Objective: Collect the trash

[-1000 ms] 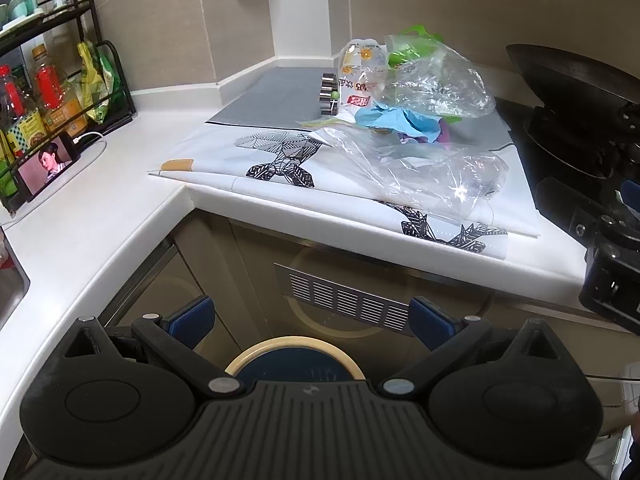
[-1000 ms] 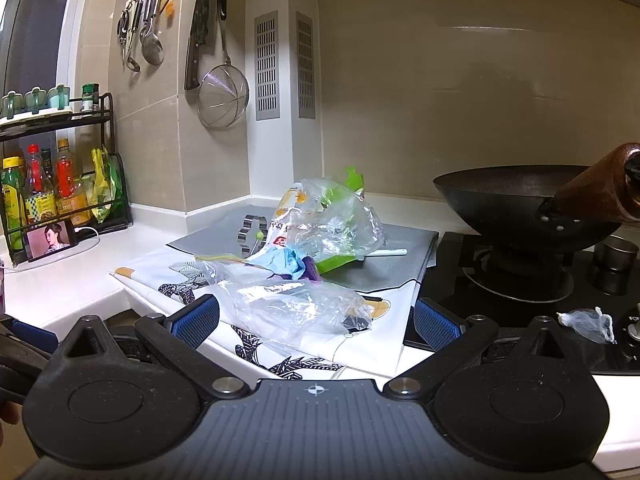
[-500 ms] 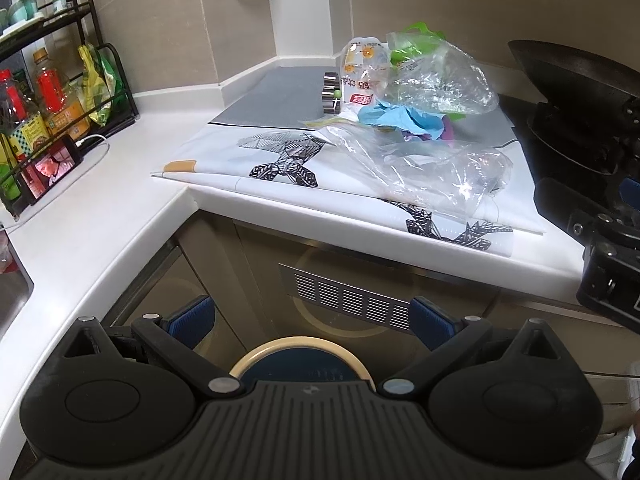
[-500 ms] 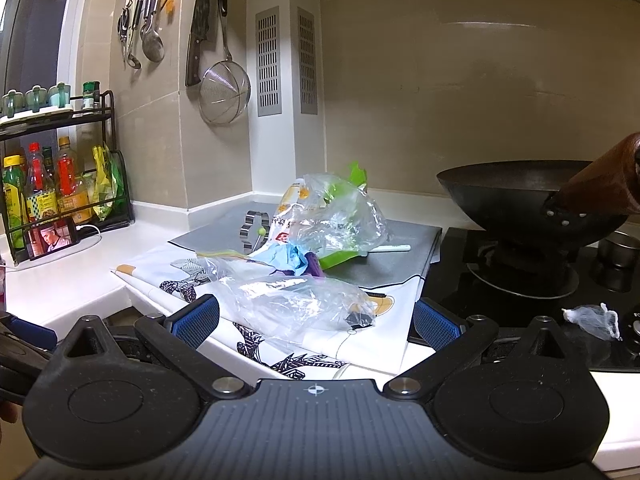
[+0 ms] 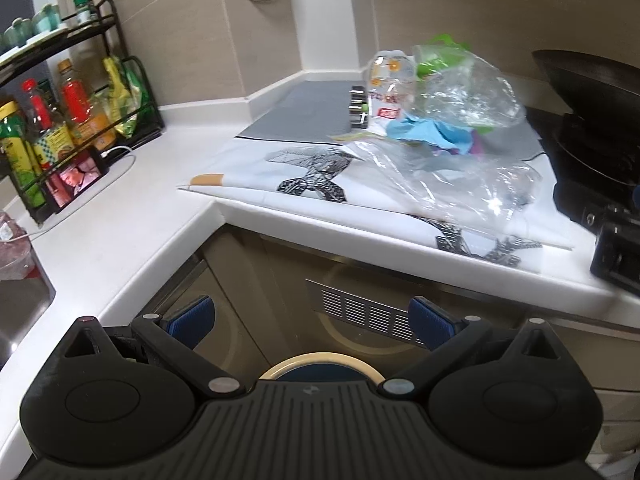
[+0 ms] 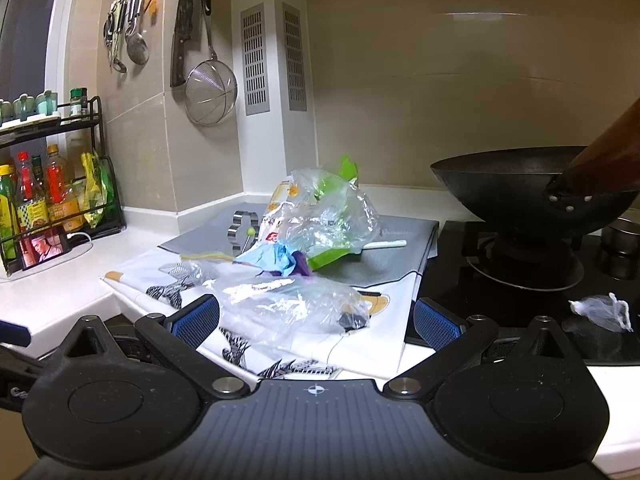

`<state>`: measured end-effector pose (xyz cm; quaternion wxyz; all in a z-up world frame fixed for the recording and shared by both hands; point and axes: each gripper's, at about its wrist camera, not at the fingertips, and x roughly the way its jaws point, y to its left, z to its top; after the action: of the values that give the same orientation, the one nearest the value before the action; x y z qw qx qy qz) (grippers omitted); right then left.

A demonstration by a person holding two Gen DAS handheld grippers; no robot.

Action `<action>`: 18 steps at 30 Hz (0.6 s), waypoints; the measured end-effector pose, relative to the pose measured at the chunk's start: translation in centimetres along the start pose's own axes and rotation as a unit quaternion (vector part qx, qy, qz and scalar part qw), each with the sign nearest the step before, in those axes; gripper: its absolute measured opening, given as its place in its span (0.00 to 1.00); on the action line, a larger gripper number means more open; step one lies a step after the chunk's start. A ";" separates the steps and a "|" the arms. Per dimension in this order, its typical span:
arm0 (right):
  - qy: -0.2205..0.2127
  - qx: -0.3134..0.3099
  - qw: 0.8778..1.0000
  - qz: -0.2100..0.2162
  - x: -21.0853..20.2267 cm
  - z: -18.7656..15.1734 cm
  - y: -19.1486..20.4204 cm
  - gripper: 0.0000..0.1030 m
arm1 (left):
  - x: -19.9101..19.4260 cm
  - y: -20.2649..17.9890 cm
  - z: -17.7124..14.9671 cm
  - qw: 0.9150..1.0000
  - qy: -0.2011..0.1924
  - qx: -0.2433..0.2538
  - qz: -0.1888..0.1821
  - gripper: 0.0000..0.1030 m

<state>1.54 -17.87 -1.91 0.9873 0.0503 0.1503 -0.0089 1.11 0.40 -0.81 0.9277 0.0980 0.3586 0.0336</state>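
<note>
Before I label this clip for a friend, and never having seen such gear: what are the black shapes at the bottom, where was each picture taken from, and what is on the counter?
There is no robot here. A person holds a two-finger gripper in each hand, each with a camera looking forward along its blue-padded fingers. The black shapes are the gripper bodies.

One picture is from the left gripper, low in front of the cabinet. The other is from the right gripper, level with the counter. Both are open and hold nothing.

On the counter lies a printed sheet with clear plastic bags, a snack wrapper and blue paper on it. A small crumpled bag sits on the stove, beside the wok. A bottle rack stands in the corner.
</note>
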 end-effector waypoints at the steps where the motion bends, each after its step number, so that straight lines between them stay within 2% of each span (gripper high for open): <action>1: -0.001 0.001 1.000 0.000 0.4 0.1 -0.2 1.00 | 0.2 0.1 0.0 1.000 0.000 -0.007 0.000 1.00; 4: 0.002 0.009 1.000 0.004 1.9 0.3 -0.7 1.00 | 0.7 0.0 -0.2 1.000 0.017 -0.007 0.006 1.00; 10: 0.038 0.041 0.998 0.026 6.0 1.4 -1.9 1.00 | 1.7 -0.6 -0.8 1.000 0.028 -0.002 0.002 1.00; 18: 0.103 0.064 0.990 0.071 14.6 4.3 -1.7 1.00 | 2.0 -1.0 -0.7 0.999 0.036 0.008 0.014 1.00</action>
<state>16.67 -20.06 -2.29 0.9594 0.1242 0.2468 0.0569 2.08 -0.20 -2.83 0.9127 0.1095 0.3908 0.0470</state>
